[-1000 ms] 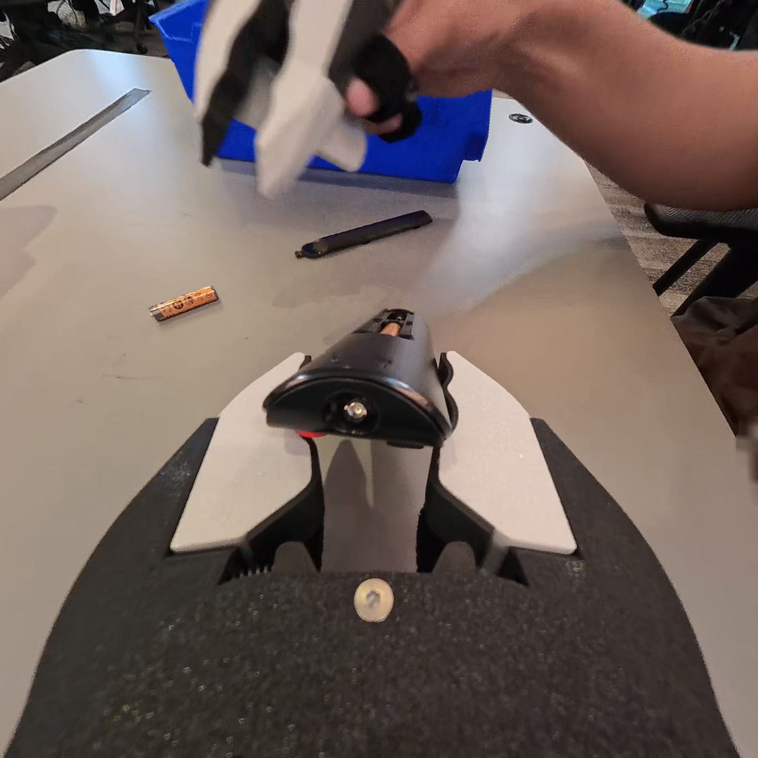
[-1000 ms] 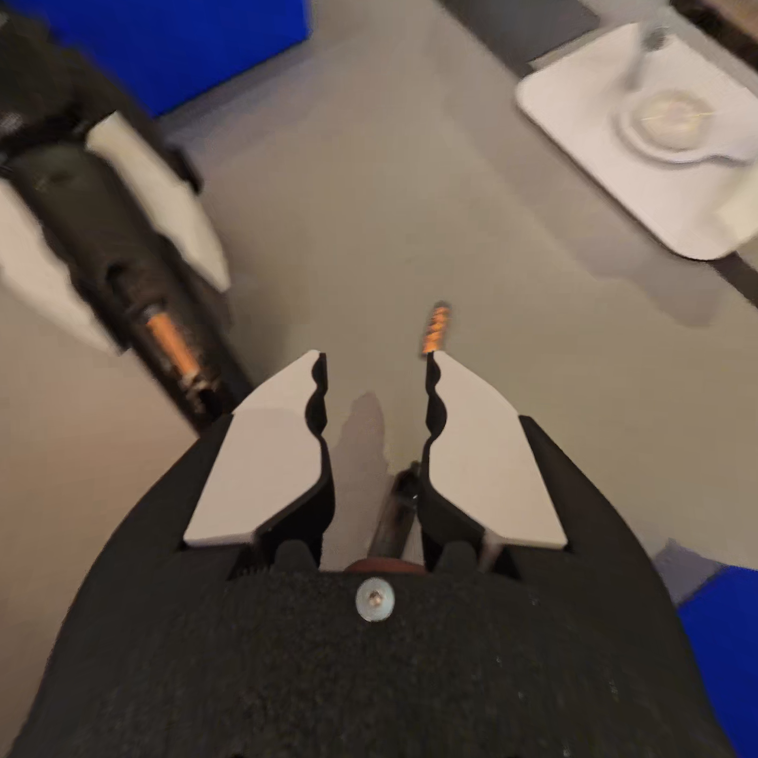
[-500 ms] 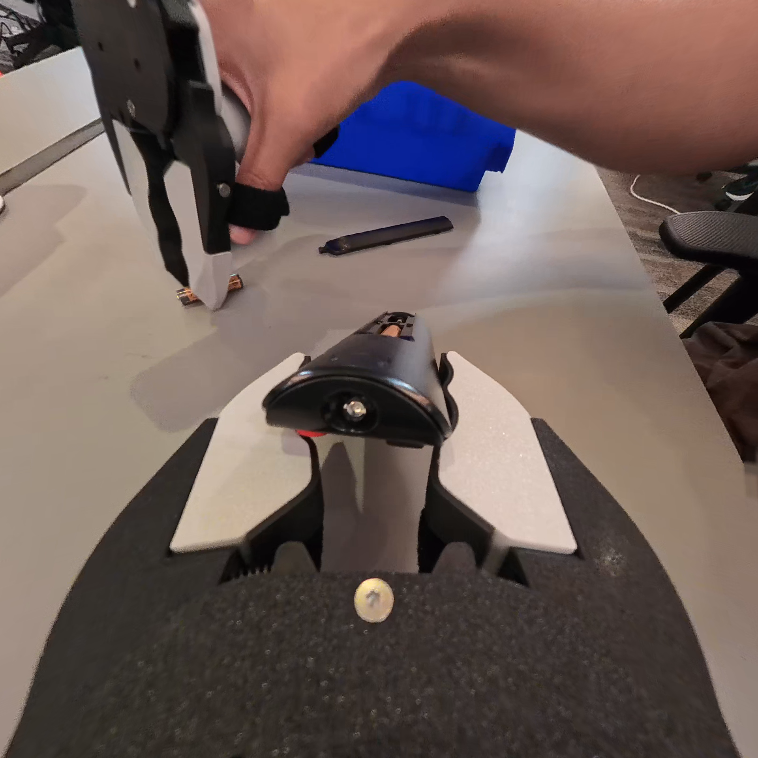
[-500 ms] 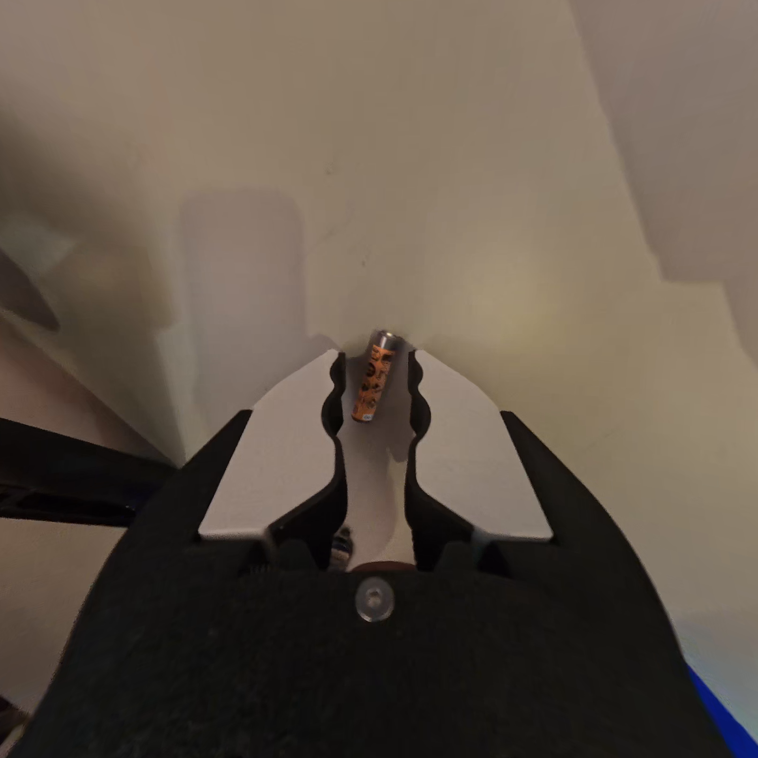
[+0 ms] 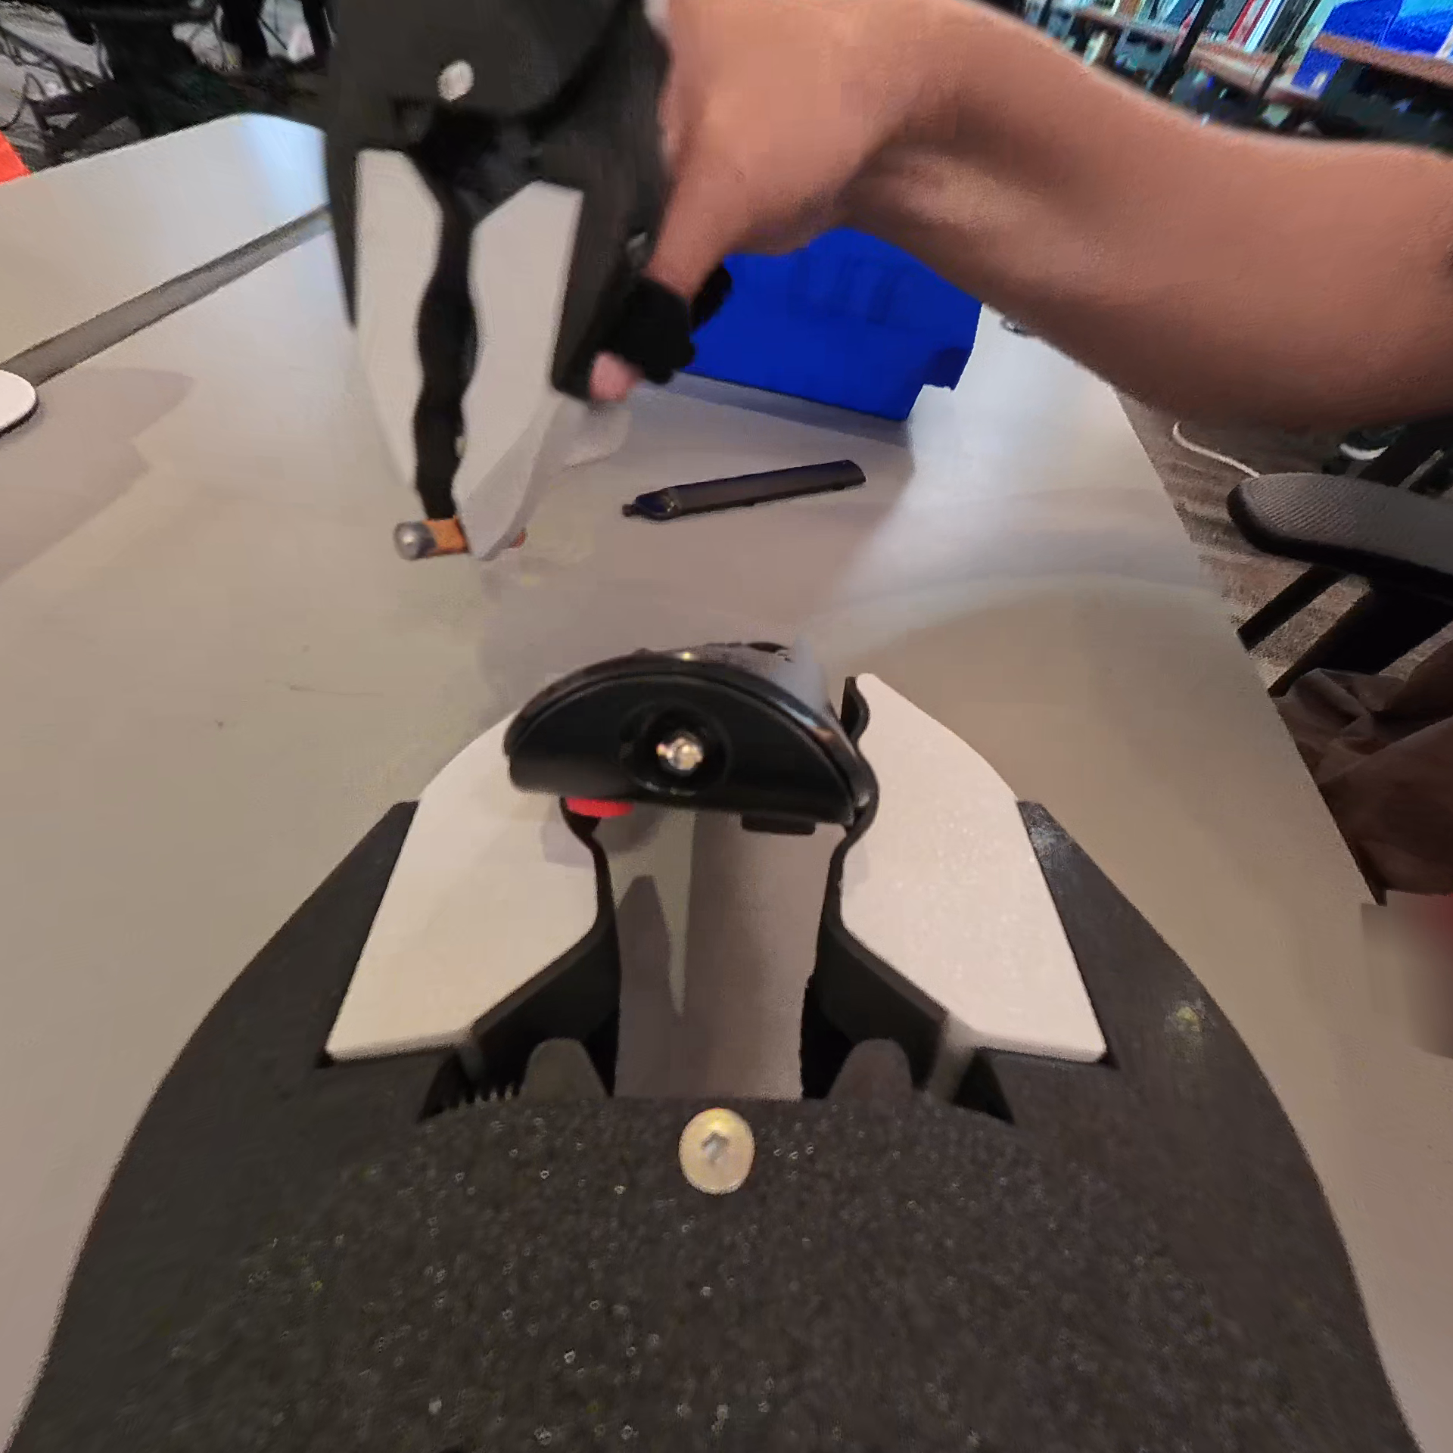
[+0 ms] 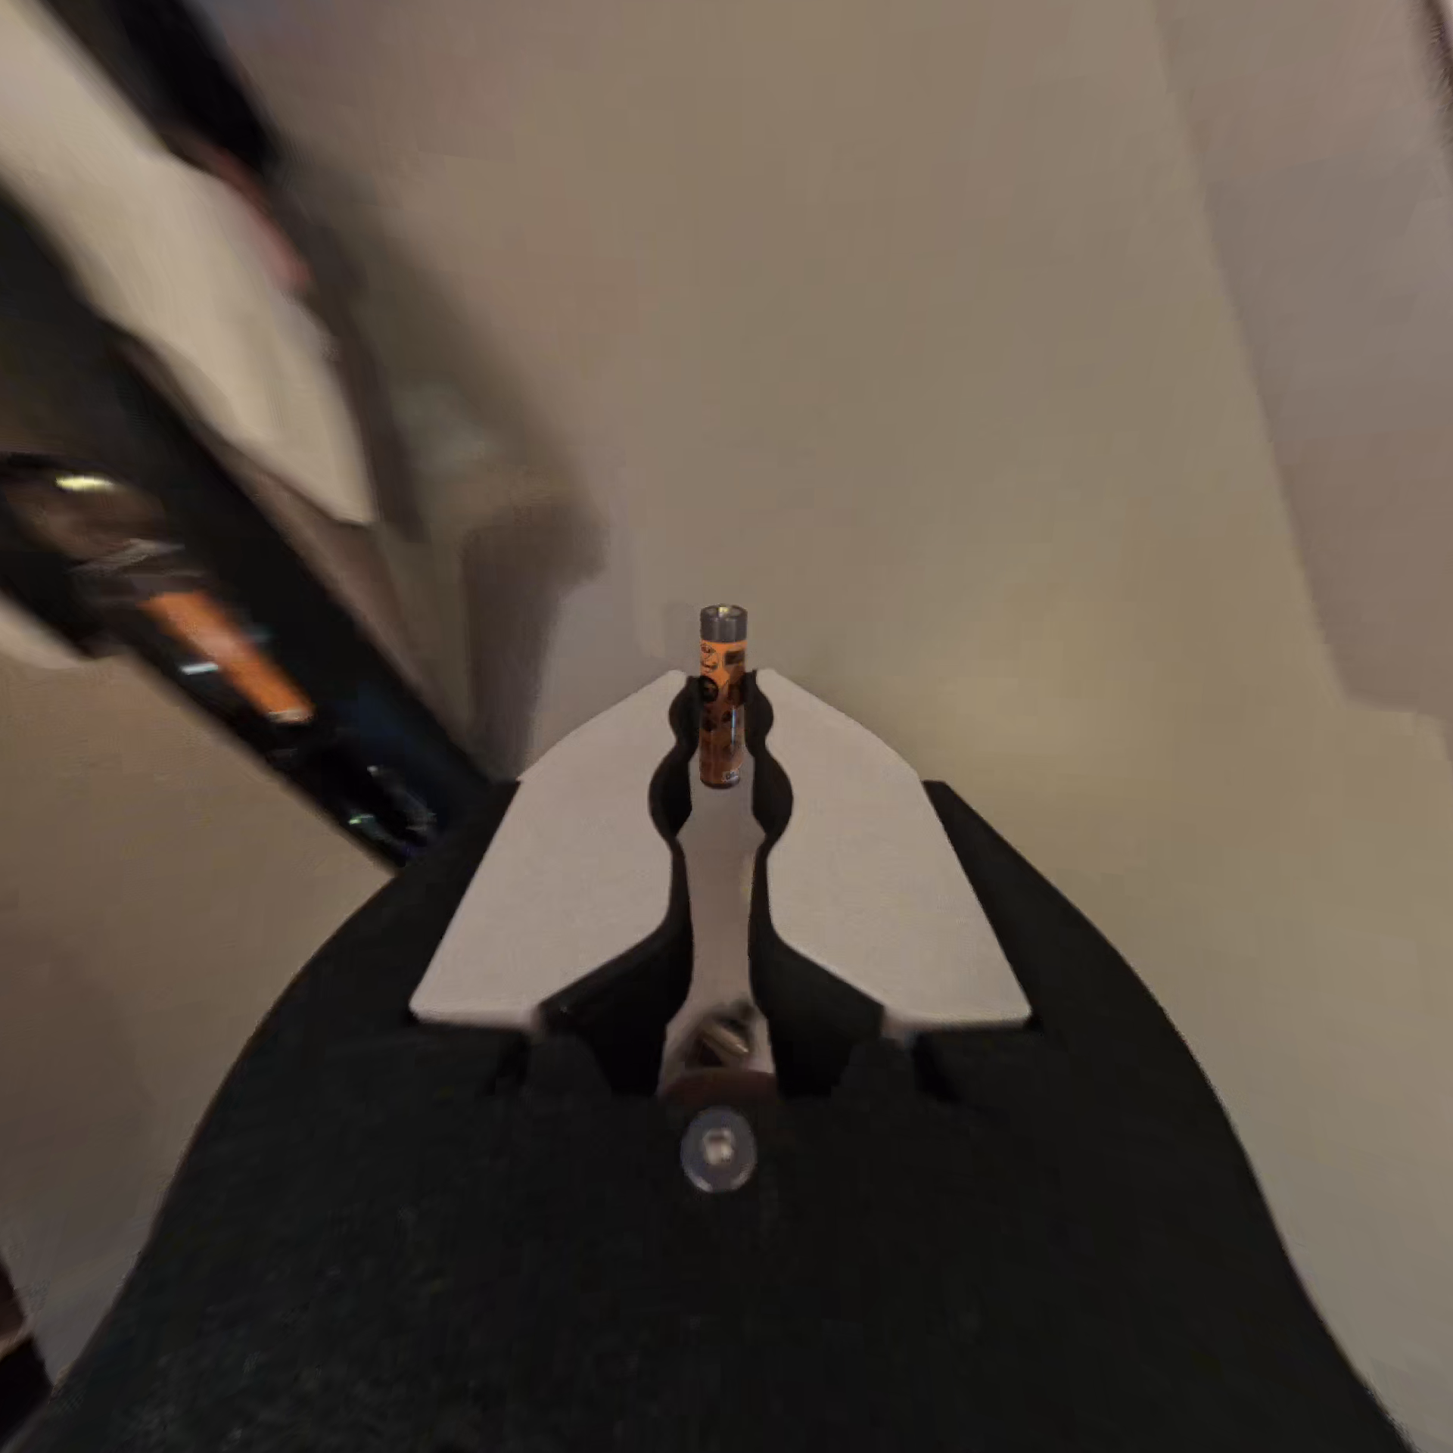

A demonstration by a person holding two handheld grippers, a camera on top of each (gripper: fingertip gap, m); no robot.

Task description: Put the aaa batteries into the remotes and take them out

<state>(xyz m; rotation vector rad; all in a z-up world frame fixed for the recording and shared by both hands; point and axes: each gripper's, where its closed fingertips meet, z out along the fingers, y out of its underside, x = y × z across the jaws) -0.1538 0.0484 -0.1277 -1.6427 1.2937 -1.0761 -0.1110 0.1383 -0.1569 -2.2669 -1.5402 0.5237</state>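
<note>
My left tongs (image 5: 711,755) are clenched on the black remote (image 5: 684,743), which sits crosswise at their tips with its end cap and small metal contact facing the camera; a red button shows beneath it, and the remote rests low over the grey counter (image 5: 196,708). Ahead and to the left of these tongs, my right tongs (image 5: 460,519) point down at the counter, held by my hand (image 5: 770,149), and grip an orange AAA battery (image 5: 431,538) whose metal end projects to the left of their tips. In the right wrist view, my right tongs (image 6: 722,692) are closed on that AAA battery (image 6: 720,708), which lies lengthwise between the tips, its grey metal end protruding forward beyond them. To their left, blurred, a second orange battery (image 6: 228,656) sits in the remote's open compartment. Beyond the left tongs, a long black battery cover (image 5: 747,487) lies flat on the counter, and past it stands a blue bin (image 5: 841,330).
</note>
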